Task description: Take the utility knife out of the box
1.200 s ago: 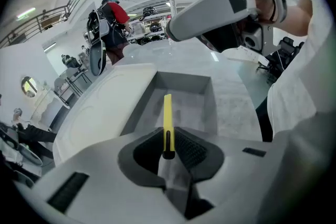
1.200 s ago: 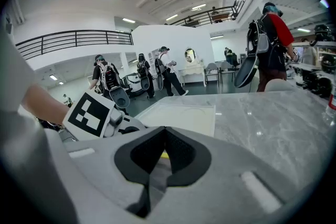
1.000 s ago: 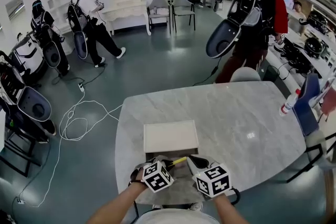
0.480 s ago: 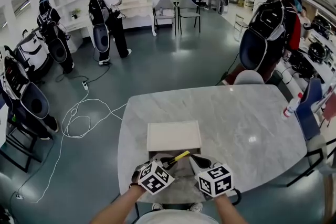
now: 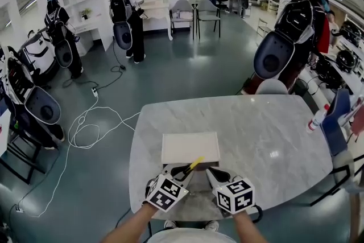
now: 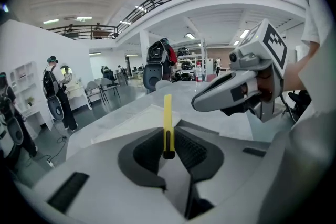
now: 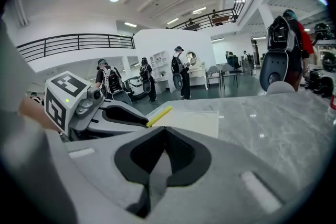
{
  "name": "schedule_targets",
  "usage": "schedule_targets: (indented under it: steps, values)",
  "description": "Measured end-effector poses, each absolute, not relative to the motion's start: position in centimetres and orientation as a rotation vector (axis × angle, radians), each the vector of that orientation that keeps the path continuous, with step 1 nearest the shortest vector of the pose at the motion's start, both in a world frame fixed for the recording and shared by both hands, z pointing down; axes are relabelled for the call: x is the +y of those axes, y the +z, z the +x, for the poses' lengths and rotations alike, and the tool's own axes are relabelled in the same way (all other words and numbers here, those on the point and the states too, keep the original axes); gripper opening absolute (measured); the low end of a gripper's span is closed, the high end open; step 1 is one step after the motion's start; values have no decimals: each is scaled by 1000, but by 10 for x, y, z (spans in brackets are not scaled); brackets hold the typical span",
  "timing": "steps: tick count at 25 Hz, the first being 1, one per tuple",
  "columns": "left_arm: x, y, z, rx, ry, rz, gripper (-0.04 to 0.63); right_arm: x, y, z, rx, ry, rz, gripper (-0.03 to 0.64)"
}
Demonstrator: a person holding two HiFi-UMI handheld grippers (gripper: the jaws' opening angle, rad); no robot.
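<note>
Clamped on the utility knife at the left gripper: black butt pinched between the pads, yellow body jutting straight out ahead of the jaws. Against a second ago, raised and tipped upward. Then lying low and aimed across toward the right gripper; now slanting up, with the tip over the near edge of the box just ahead of both tongs. No contact to be seen between knife and box in the head view. At the right gripper, closed and empty: pads together with nothing between them, held just beside the left one on its right. As for the box, flat and cream, lying on the marble table directly in front of both sets of jaws, in the same spot as before; impossible to tell from here whether open or lidded. Judged from all this, out of the box already and carried free in the air, so the taking-out as good as done. Probably left: only carrying clear and setting down on bare table beside the tongs. Worth a firm grip meanwhile, being held by the very end alone.
</note>
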State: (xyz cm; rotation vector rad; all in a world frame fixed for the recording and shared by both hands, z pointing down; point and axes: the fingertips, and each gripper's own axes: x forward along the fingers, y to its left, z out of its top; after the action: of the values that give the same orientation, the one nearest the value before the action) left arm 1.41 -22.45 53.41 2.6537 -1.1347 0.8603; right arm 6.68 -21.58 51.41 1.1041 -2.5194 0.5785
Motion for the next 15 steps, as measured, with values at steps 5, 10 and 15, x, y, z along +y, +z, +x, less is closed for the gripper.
schedule_targets:
  steps: [5, 10, 15]
  values:
    - [-230, 521, 10, -1198, 747, 2634, 61, -219, 508, 67, -2536, 573, 1110, 5]
    - [-232, 510, 1, -1246, 633, 2596, 61, -222, 499, 68, -2554, 571, 1129, 5]
    - [-235, 499, -5, -1292, 544, 2577, 61, -226, 488, 68, -2571, 561, 1141, 5]
